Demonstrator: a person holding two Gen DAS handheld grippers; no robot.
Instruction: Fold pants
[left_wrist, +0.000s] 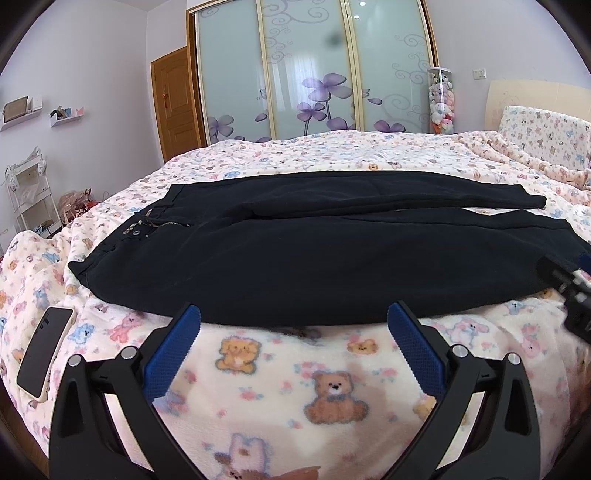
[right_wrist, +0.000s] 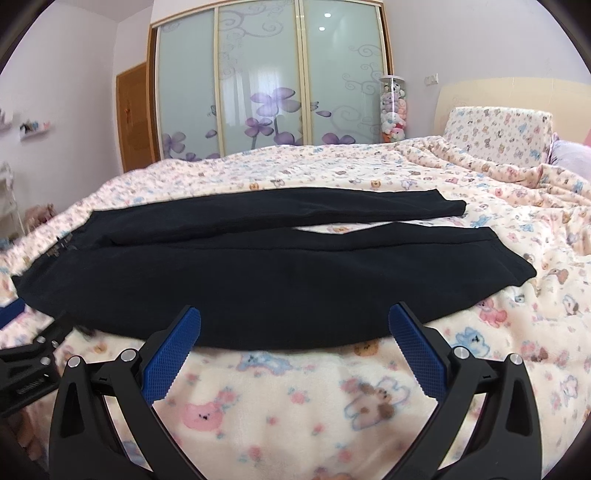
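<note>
Black pants (left_wrist: 314, 254) lie flat across the bed, waistband and zipper at the left, both legs running right with a small gap between them near the cuffs. They also show in the right wrist view (right_wrist: 277, 280). My left gripper (left_wrist: 294, 314) is open and empty, its blue fingertips at the near edge of the near leg. My right gripper (right_wrist: 294, 315) is open and empty at the same near edge, further right. The right gripper shows at the right edge of the left wrist view (left_wrist: 569, 284); the left gripper shows at the lower left of the right wrist view (right_wrist: 29, 365).
The bed has a fleece blanket with a teddy-bear print (left_wrist: 295, 398). A black phone (left_wrist: 44, 350) lies on the blanket at the left. A pillow (right_wrist: 495, 136) and headboard are at the far right. A sliding wardrobe (left_wrist: 310, 70) stands behind the bed.
</note>
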